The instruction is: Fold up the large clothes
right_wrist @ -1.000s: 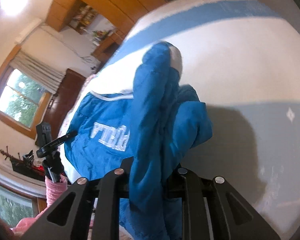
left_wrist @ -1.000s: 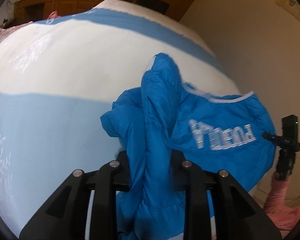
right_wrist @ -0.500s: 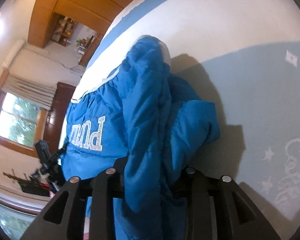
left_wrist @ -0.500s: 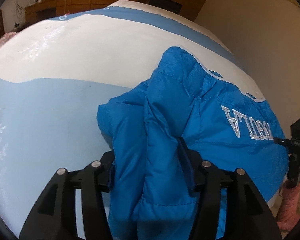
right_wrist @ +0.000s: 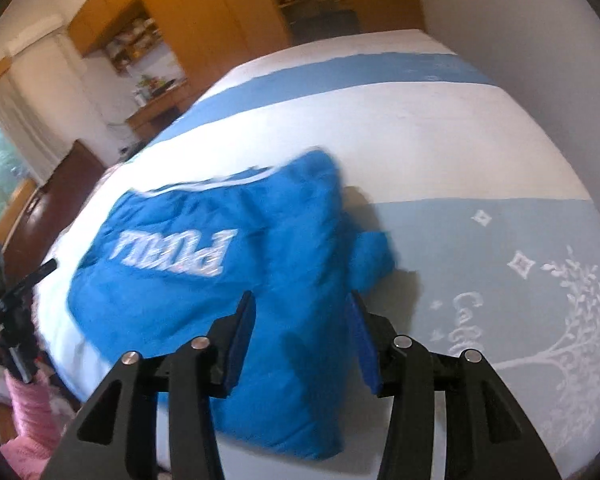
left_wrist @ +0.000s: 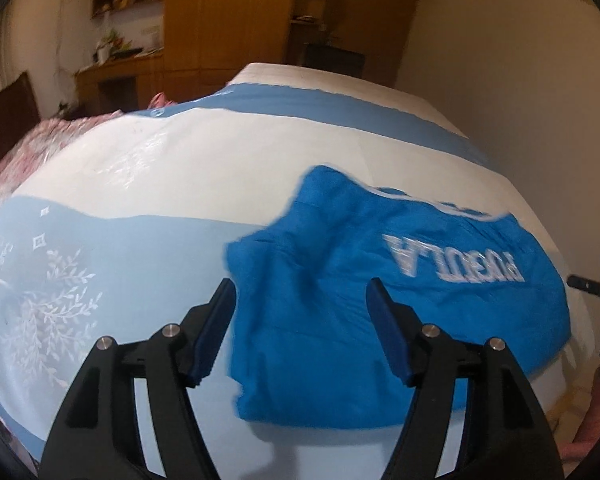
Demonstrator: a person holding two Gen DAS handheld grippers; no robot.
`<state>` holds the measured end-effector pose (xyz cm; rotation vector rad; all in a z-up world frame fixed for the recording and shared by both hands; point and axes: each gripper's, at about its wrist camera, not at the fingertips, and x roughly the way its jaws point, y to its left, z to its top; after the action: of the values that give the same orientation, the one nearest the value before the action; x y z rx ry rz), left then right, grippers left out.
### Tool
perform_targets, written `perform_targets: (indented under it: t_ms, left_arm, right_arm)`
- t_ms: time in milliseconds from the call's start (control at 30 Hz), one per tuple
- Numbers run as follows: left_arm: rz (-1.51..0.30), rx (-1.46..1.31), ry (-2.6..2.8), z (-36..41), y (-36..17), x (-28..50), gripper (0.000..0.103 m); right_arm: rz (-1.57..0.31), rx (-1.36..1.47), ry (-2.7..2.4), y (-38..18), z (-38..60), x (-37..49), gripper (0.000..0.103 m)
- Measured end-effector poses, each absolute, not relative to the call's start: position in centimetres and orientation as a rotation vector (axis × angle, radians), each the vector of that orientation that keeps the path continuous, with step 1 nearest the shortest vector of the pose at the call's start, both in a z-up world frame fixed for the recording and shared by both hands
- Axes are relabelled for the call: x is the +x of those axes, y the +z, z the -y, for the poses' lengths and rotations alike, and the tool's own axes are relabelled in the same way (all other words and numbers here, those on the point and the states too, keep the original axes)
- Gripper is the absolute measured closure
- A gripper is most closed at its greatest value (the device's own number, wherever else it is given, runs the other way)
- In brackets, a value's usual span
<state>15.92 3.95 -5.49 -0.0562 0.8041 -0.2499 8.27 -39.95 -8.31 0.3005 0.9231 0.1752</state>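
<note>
Blue padded jacket [left_wrist: 380, 300] with white lettering lies folded on the bed [left_wrist: 180, 200], which wears a white and pale blue patterned cover. Both grippers hang above the jacket's near edge, empty: the left gripper [left_wrist: 302, 332] with its jaws spread wide, the right gripper [right_wrist: 302, 340] likewise parted. Just off the bed's edge beside the jacket stands a black camera mount [right_wrist: 8, 300], with pink cloth [right_wrist: 30, 424] below it. Beyond the bed's far end rise wooden cupboards [left_wrist: 224, 12].
</note>
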Motion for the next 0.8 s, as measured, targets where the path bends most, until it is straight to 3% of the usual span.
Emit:
perform_targets:
  t_ms: [200, 467, 800]
  left_arm:
    - [-0.823, 0.023, -0.293, -1.1, -6.8, 14.2, 0.034]
    - [-0.909, 0.039, -0.3, 0.2, -12.5, 15.7, 0.033]
    - [-0.881, 0.032, -0.259, 0.4, -11.9, 14.5, 0.032]
  right_arm:
    - [-0.942, 0.237, 0.208, -9.2, 37.3, 7.3, 0.059]
    - [-0.979, 0.276, 0.202, -13.4, 37.9, 7.6, 0.064]
    - [-0.937, 0.295, 0.212, -12.5, 37.8, 7.0, 0.062]
